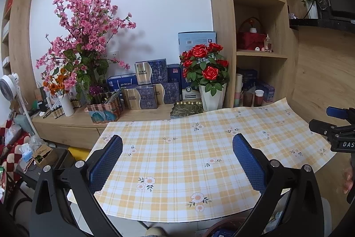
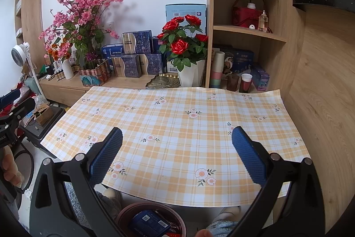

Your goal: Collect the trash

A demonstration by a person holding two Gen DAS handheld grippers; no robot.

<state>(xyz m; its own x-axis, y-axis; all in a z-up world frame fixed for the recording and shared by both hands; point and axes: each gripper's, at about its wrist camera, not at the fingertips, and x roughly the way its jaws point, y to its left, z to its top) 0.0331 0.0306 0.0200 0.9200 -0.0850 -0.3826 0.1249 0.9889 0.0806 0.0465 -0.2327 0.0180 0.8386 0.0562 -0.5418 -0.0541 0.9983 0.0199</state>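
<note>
Your right gripper [image 2: 177,148] and left gripper [image 1: 177,152] both hover spread and empty over the bare tablecloth [image 2: 177,121]. Trash sits in the bin [image 2: 133,210] at six o'clock; scan the cloth before you stop.

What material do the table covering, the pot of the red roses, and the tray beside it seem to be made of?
Table covering: probably vinyl or oilcloth, smooth with a printed check; it lies stiff and its edges curl up.
Rose pot: white, faceted, matte; ceramic or plastic, unclear.
Tray: looks like metal or metallic plastic, with a dark gold embossed shine.
</note>
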